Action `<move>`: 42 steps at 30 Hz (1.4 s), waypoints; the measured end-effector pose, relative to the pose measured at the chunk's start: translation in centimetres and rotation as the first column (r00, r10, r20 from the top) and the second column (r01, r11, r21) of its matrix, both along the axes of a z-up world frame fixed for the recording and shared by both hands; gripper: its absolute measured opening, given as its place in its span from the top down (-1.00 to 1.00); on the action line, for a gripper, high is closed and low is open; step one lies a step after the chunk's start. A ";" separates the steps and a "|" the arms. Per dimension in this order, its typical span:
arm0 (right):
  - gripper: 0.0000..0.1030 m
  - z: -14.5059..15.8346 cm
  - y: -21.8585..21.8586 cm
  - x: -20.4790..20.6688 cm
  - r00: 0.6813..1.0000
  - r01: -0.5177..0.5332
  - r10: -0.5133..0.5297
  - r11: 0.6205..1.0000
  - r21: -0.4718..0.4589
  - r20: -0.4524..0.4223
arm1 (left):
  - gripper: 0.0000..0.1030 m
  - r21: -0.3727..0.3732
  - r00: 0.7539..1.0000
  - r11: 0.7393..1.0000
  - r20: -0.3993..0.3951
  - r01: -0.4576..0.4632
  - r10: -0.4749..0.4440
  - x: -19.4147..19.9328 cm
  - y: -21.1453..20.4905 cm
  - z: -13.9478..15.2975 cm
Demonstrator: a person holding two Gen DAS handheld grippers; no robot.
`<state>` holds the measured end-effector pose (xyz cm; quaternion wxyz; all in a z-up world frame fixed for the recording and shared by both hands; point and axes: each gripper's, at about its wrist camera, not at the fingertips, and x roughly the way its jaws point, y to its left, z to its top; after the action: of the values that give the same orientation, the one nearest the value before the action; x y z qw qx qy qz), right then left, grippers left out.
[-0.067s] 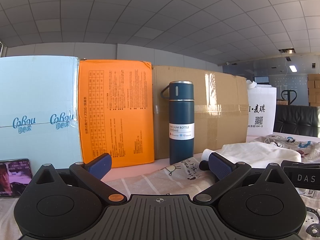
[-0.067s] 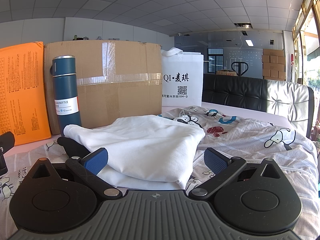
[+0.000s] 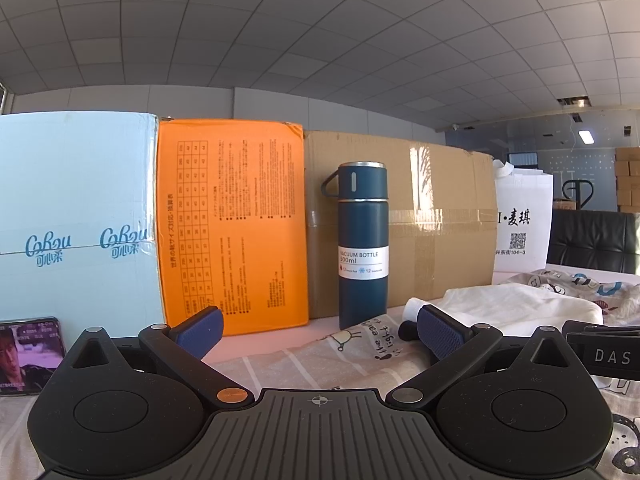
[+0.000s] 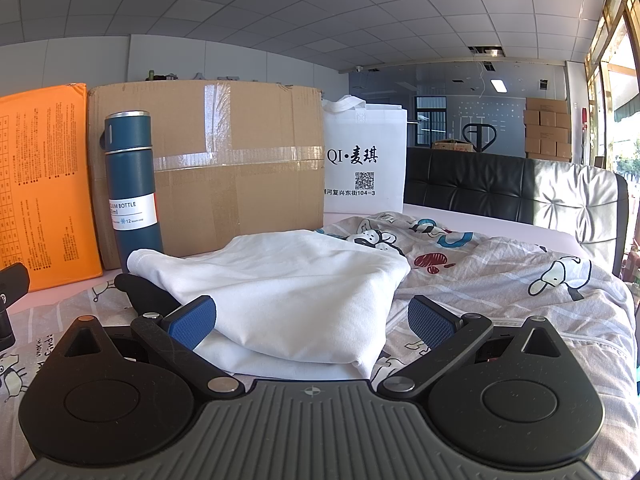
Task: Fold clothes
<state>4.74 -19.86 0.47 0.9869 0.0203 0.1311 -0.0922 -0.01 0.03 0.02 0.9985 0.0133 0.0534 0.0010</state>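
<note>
Both hand-held grippers have their blue-padded jaws spread wide and grasp nothing. From the right wrist view, the right hand-held gripper (image 4: 312, 318) sits low over the bed, and the folded white cotton garment (image 4: 288, 280) lies straight ahead at 12 o'clock, its near edge falling between the two pads; whether the left pad touches the cloth I cannot tell. The garment rests on a grey cartoon-printed bedsheet (image 4: 500, 276). A black object (image 4: 140, 292) pokes out from under its edge at 10 o'clock.

From the left wrist view, the left hand-held gripper (image 3: 318, 326) points at a tall dark-blue vacuum bottle (image 3: 363, 244), upright at 12 o'clock, in front of a taped brown cardboard box (image 3: 436, 224). The white garment (image 3: 508, 306) lies at 2 o'clock, well apart from this gripper's pads. An orange printed box (image 3: 232, 220) stands at 11 o'clock, a pale-blue carton (image 3: 76, 216) at 10 o'clock, and a lit phone screen (image 3: 28, 354) at 9 o'clock. A white printed tote bag (image 4: 364, 160) stands beside the cardboard box.
</note>
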 end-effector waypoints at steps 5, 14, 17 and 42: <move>-1.00 0.0 0.0 0.0 1.000 0.000 0.000 1.000 -0.001 -0.001 | -1.00 0.000 1.000 1.000 0.003 -0.001 0.001 0.0 0.1 0.0; -1.00 -0.1 -0.1 0.2 1.000 -0.006 0.006 1.000 0.002 0.006 | -1.00 -0.006 1.000 1.000 0.007 -0.003 0.003 0.0 -0.2 0.1; -1.00 0.0 -0.2 -0.2 0.998 -0.034 0.033 0.999 0.012 0.048 | -1.00 -0.015 1.000 1.000 0.013 -0.008 0.009 -0.1 0.1 0.2; -1.00 0.8 -1.2 -2.1 0.973 -0.152 0.126 0.980 0.130 0.193 | -1.00 -0.027 1.000 1.000 0.023 -0.010 0.010 -0.6 0.2 0.7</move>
<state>2.65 -21.02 1.27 0.9947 0.0907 0.0469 -0.0107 -0.58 0.19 0.67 0.9991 -0.0002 0.0418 0.0054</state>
